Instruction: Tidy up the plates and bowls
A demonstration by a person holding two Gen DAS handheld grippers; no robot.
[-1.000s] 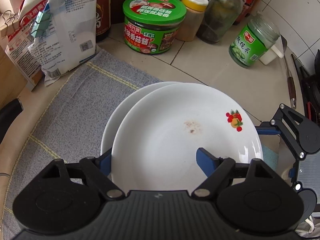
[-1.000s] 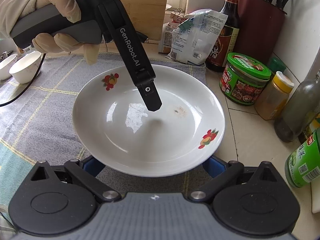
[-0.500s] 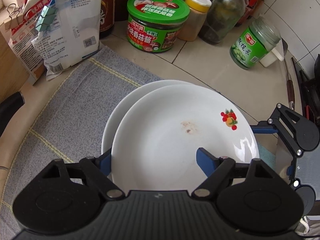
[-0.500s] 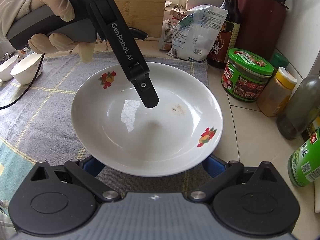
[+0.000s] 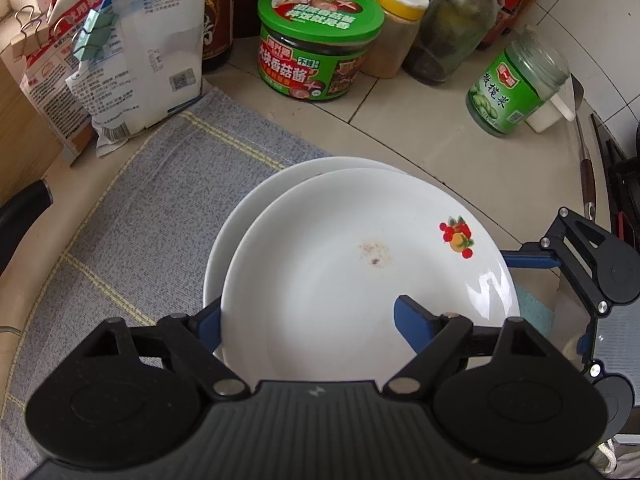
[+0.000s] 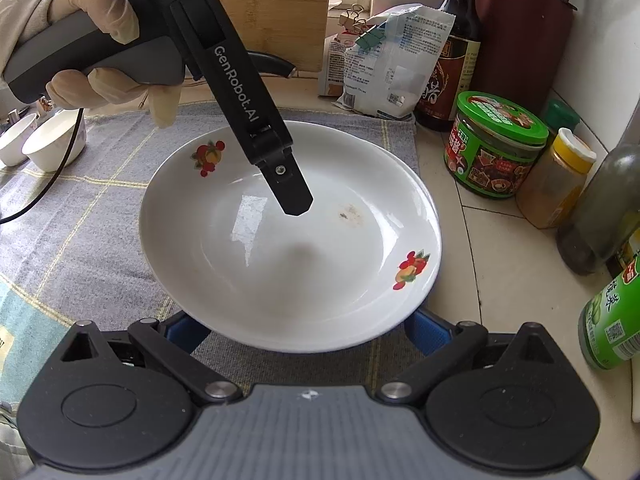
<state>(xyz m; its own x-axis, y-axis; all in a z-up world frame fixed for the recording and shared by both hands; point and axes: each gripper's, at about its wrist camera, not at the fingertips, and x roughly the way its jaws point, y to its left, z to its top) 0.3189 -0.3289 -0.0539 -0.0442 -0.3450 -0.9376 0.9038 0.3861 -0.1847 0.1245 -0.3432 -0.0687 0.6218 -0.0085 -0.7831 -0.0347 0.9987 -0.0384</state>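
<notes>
Two white fruit-print plates are sitting stacked on the grey checked cloth (image 5: 152, 216), the top plate (image 5: 360, 280) shifted slightly off the lower plate (image 5: 240, 224). The left gripper (image 5: 308, 316) is opening — one blue finger inside the top plate's well, the other outside its rim, pads not pressing. The right gripper (image 6: 304, 328) is standing spread wide at the plate's near edge — gripping nothing. Two small white bowls (image 6: 52, 140) are resting well apart on the cloth.

Left gripper (image 5: 308, 320) jaws opening, straddling top plate's (image 5: 360, 280) near rim. It's stacked offset on second plate (image 5: 240, 232), on grey cloth (image 5: 152, 208).
</notes>
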